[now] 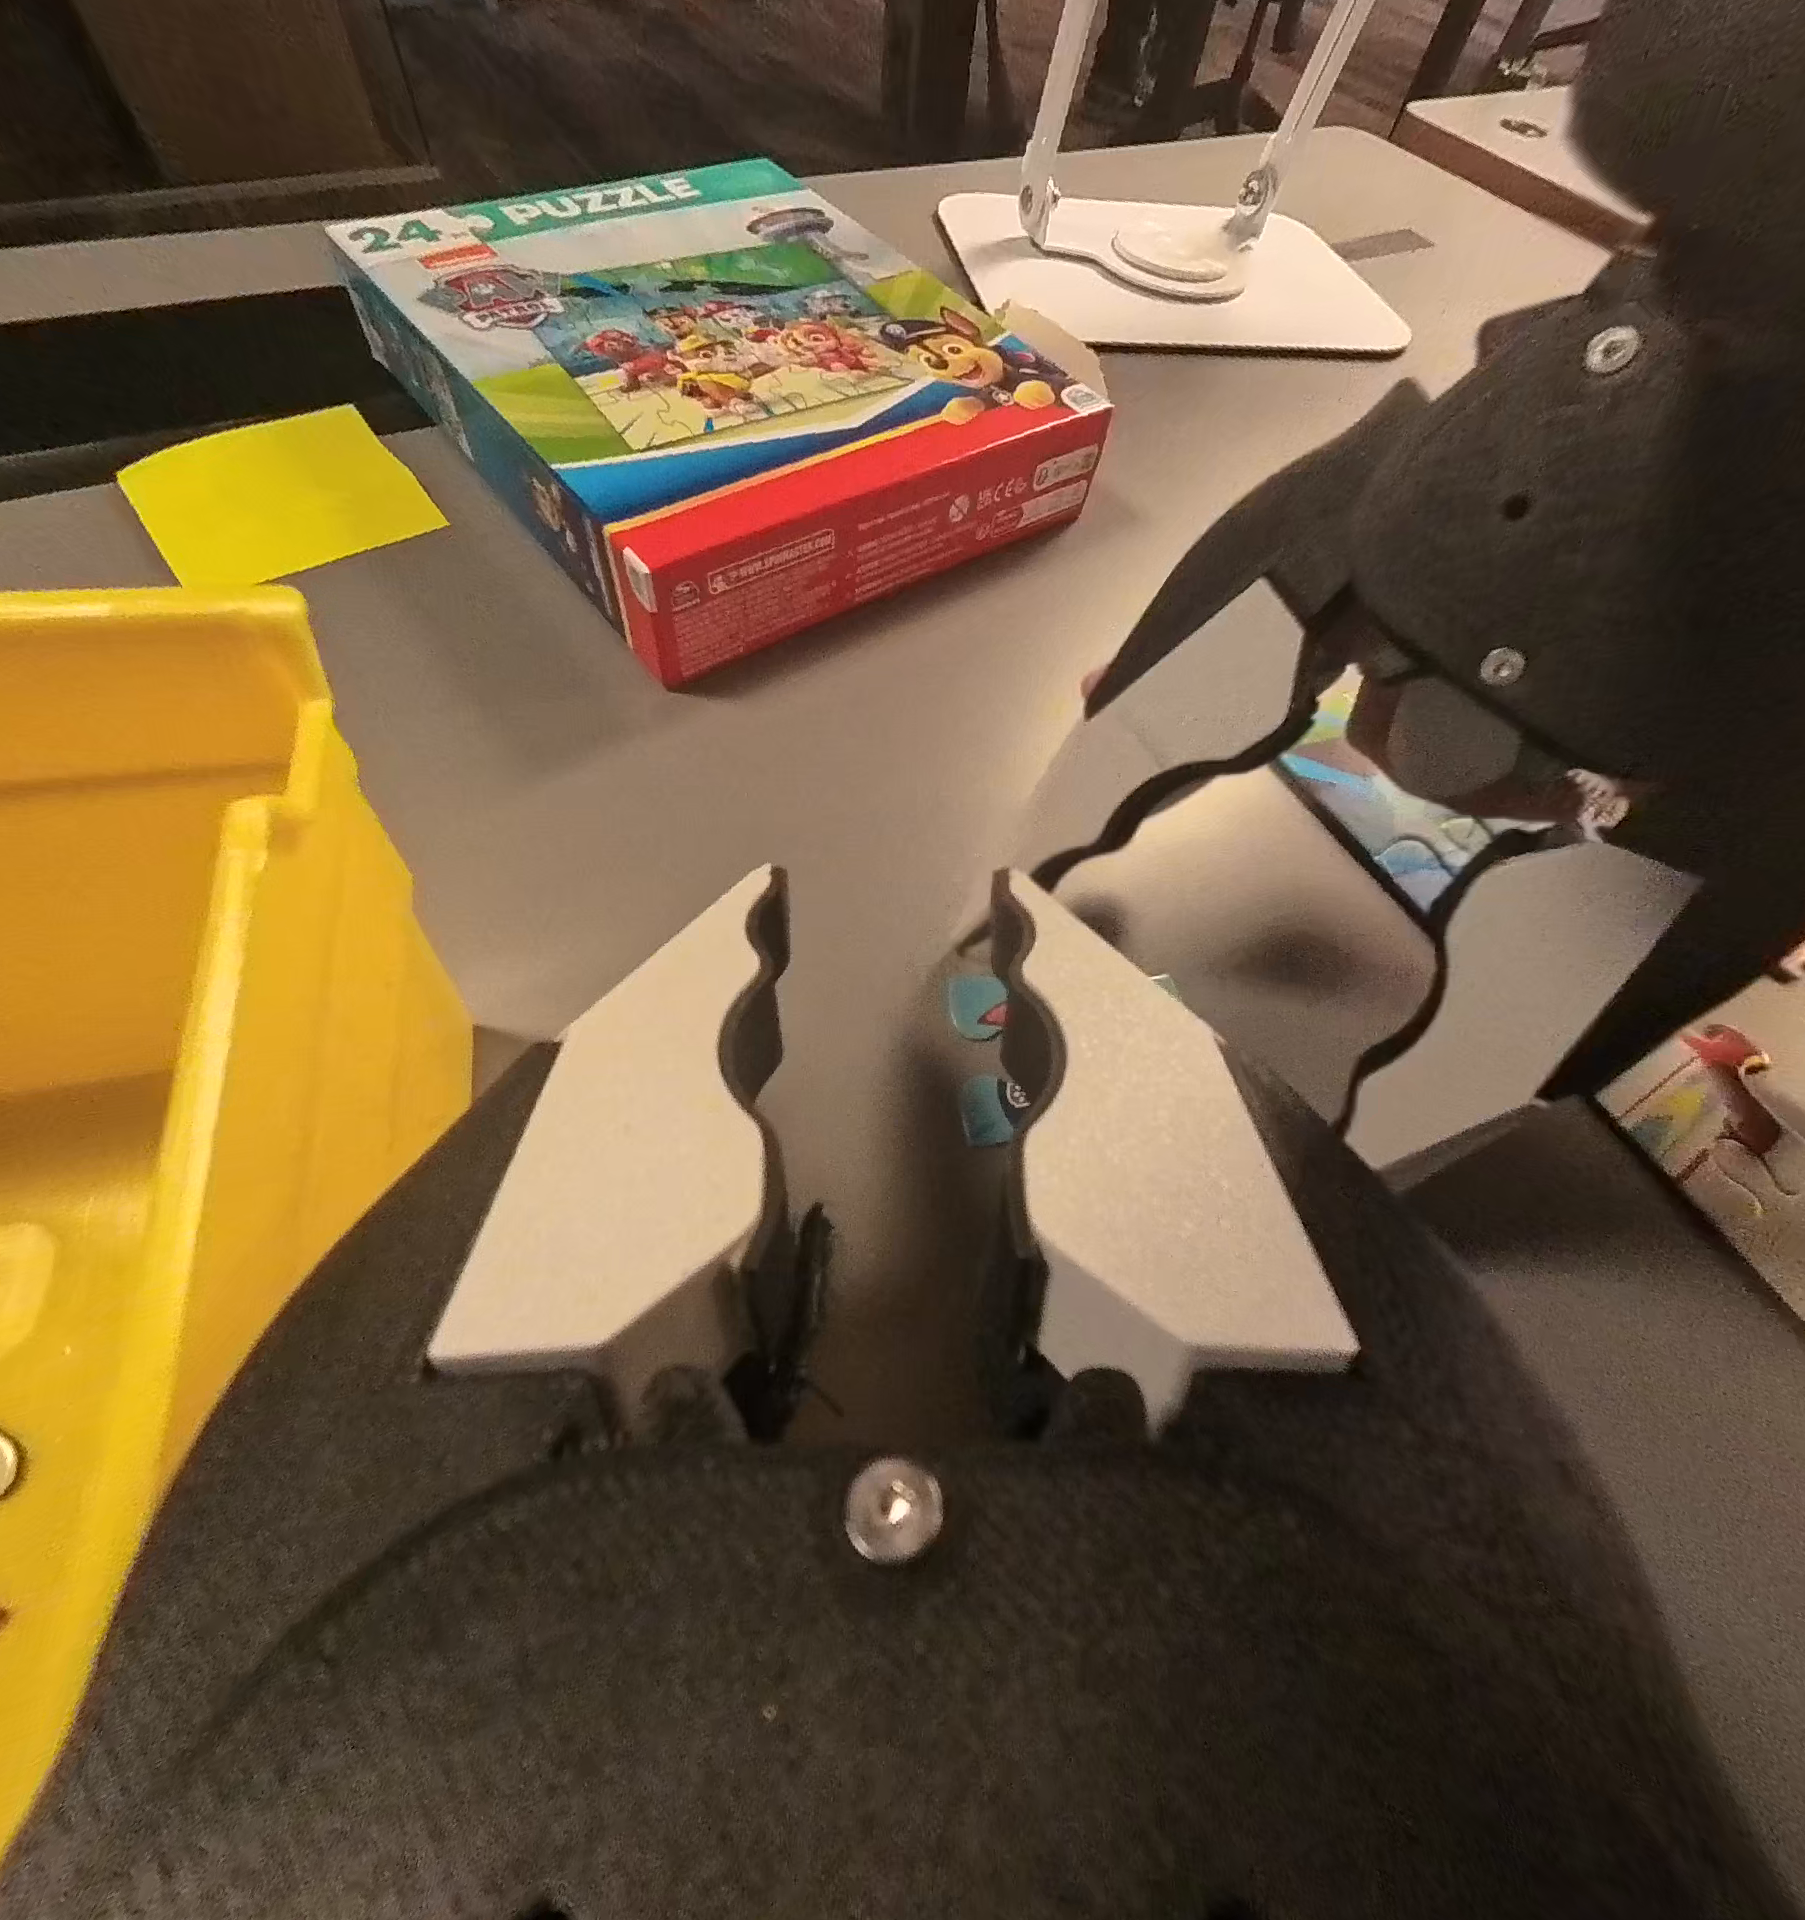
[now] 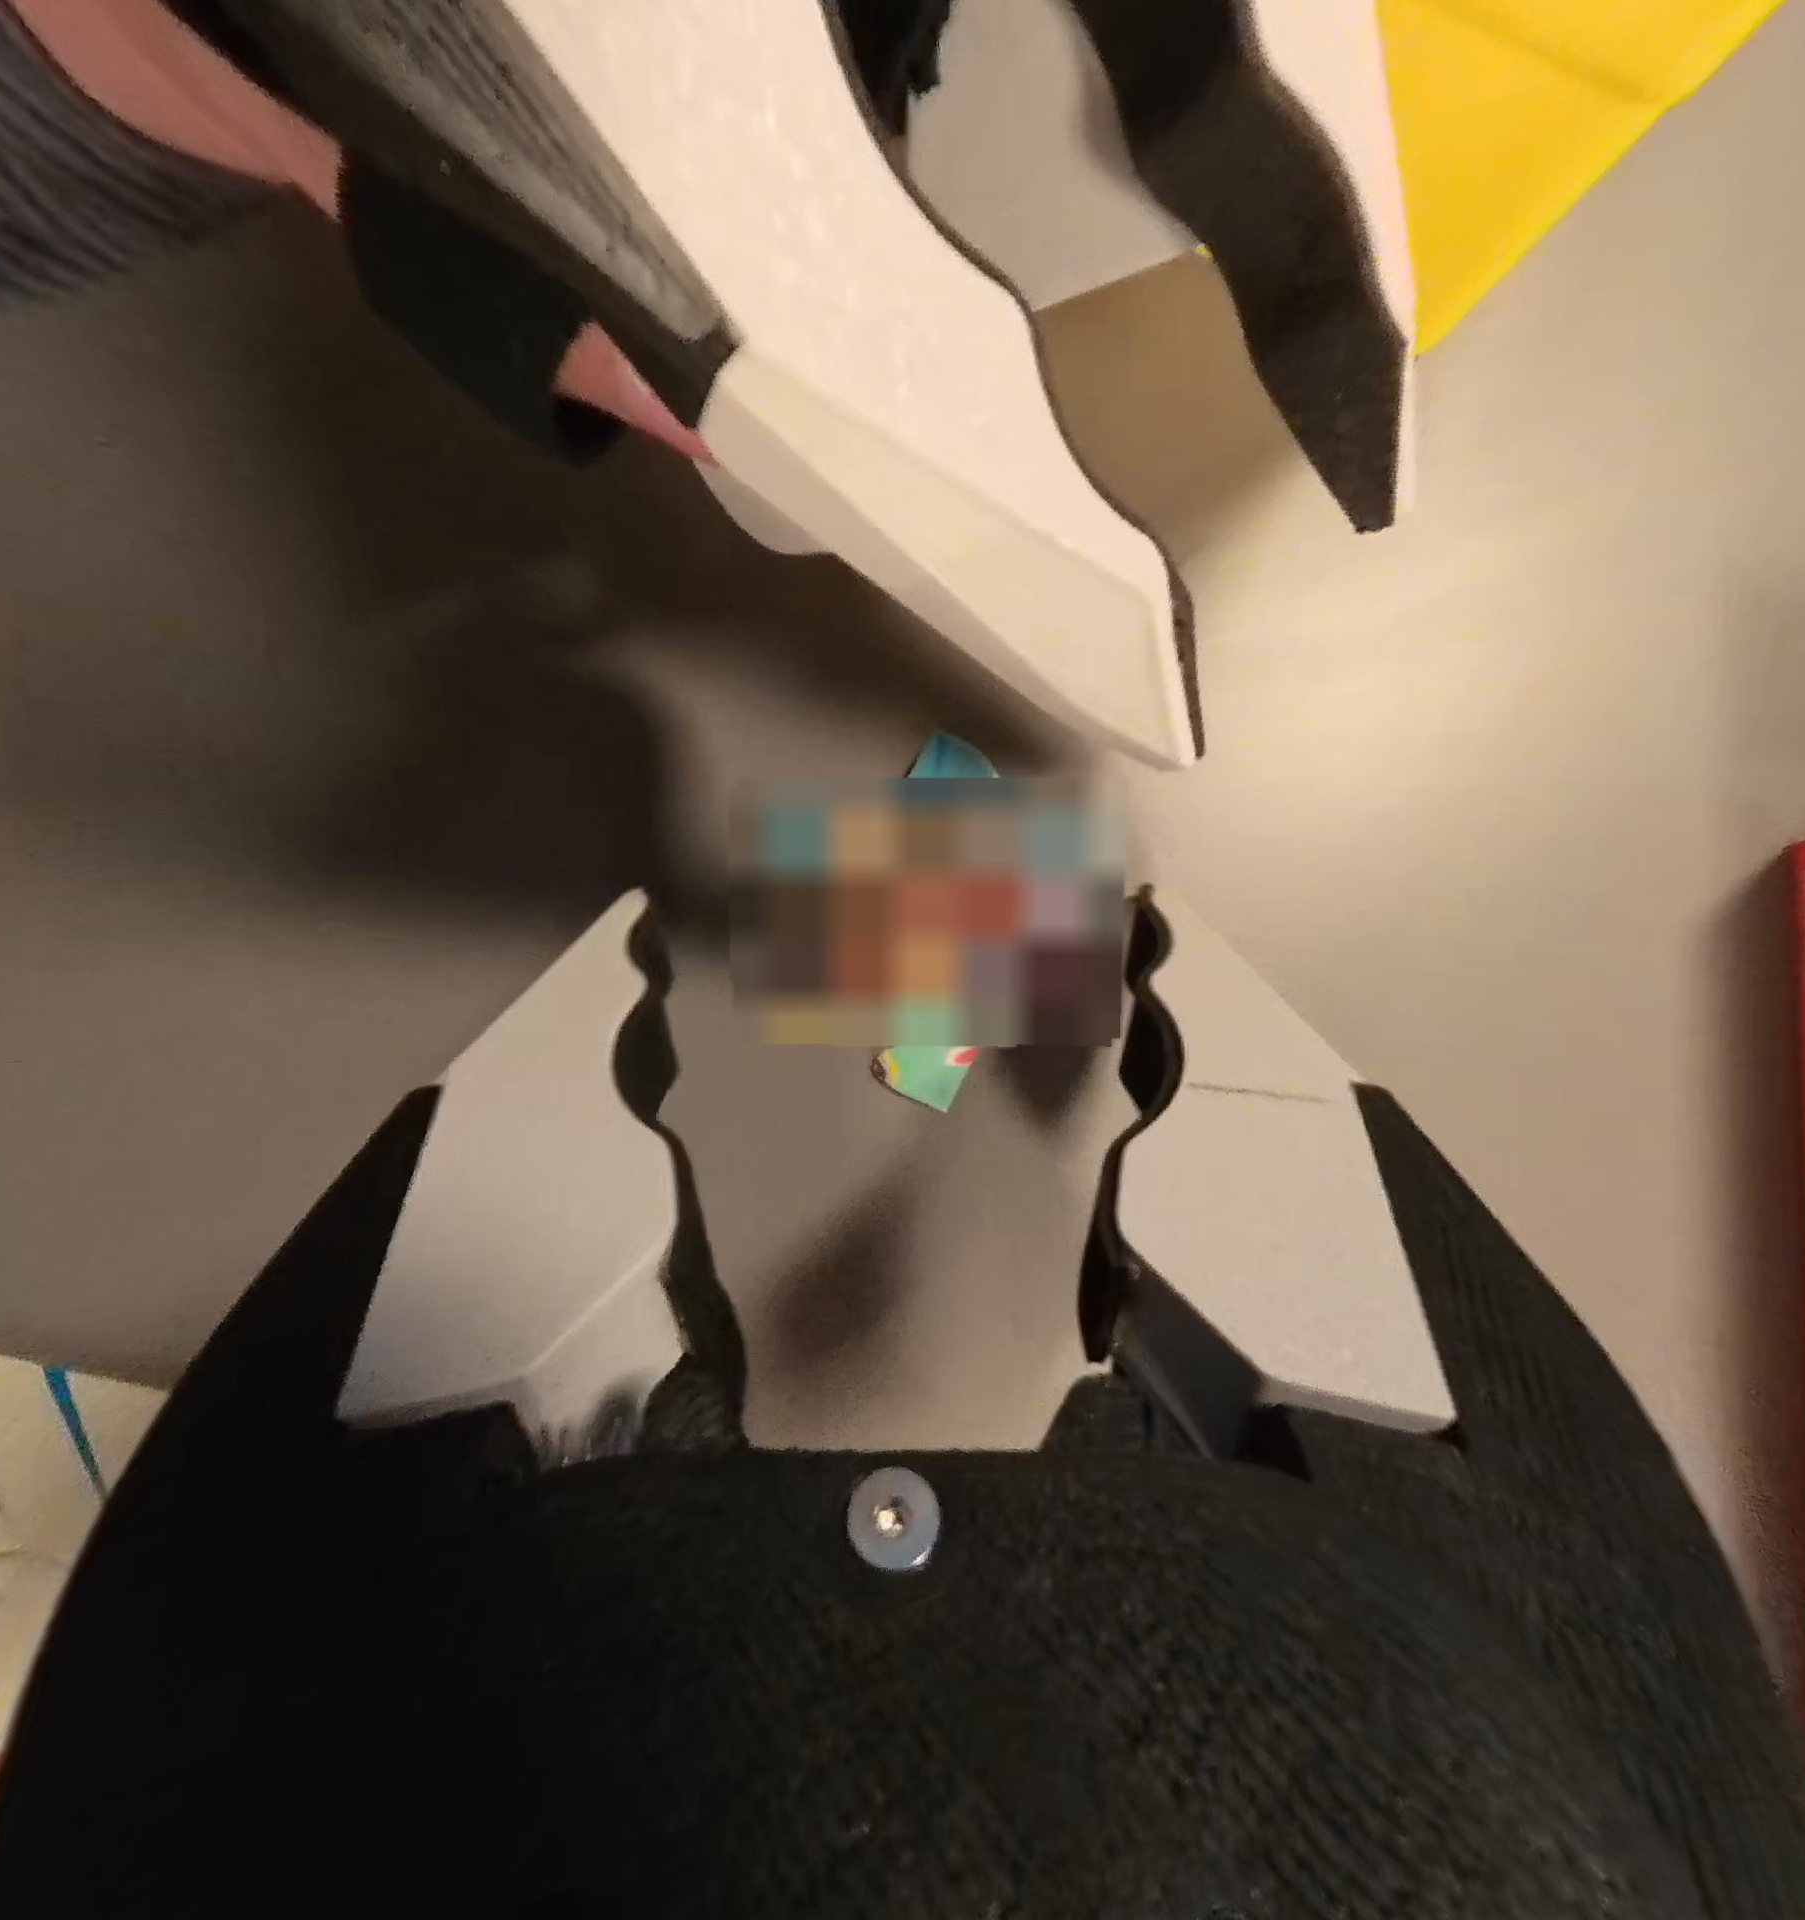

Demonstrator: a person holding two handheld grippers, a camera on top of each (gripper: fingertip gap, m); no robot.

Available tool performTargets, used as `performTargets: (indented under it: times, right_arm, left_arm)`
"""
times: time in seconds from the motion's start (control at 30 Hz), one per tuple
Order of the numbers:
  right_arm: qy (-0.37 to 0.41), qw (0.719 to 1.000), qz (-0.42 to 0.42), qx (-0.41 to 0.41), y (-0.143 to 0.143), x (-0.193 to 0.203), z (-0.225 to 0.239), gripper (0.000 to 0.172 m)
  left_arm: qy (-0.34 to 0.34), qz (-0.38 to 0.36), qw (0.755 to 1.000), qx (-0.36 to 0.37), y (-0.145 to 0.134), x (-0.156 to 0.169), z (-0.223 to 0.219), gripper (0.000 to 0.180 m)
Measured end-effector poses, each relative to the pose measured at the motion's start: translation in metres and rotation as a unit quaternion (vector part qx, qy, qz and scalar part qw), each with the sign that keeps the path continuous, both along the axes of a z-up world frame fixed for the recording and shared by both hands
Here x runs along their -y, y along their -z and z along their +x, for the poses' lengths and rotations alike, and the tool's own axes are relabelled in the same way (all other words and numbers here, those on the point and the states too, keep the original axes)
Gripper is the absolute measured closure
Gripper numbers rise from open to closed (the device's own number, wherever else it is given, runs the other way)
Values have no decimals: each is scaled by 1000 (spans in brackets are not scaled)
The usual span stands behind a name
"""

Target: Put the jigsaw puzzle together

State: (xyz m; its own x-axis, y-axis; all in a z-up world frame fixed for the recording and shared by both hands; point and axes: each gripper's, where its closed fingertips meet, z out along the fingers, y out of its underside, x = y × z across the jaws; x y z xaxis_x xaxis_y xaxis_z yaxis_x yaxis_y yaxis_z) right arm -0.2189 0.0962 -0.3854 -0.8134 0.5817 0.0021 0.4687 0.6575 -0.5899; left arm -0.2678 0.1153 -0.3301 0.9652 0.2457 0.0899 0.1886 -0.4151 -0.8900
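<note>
Tongs of the right gripper stand wide apart, gripping nothing, above a colourful puzzle piece lying flat on the grey surface. The left gripper, its tongs partly open and bare, hovers just beside that piece. Farther off sit a yellow bin, a printed puzzle box, a yellow sticky note and a white stand base.

A puzzle piece on the desk is mostly hidden; the yellow bin is cut off at the left edge.
</note>
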Motion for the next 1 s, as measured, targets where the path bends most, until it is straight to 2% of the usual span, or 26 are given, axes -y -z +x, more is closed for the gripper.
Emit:
performTargets:
  times: [0.1,0.2,0.47,0.6,0.63,0.67,0.8,0.83,0.9,1.0]
  right_arm:
    - [22,1000,4,4,-2,-4,-4,111]
    - [53,998,9,12,-3,-8,-5,128]
    - [95,995,7,15,-3,-5,7,130]
    - [120,992,-41,6,-15,0,13,130]
    - [130,990,-62,-4,-23,1,13,147]
    - [139,987,-83,-20,-34,1,13,149]
    - [149,980,-115,-61,-62,0,24,149]
    - [145,981,-109,-62,-61,1,27,143]
    - [120,986,-114,-30,-52,16,39,121]
    - [57,995,-80,8,-23,42,59,97]
  left_arm:
    - [1,5,1000,2,-2,0,0,143]
    - [4,9,1000,3,-4,0,2,143]
    - [14,28,999,-5,-14,-1,8,143]
    - [39,63,997,10,-28,-1,24,143]
    - [48,82,995,16,-35,1,32,143]
    - [50,95,994,19,-40,6,38,143]
    - [0,155,987,39,-59,36,50,140]
    - [-8,168,984,51,-61,44,53,140]
    - [-14,180,981,67,-61,58,59,139]
    - [-17,156,985,67,-50,74,68,139]
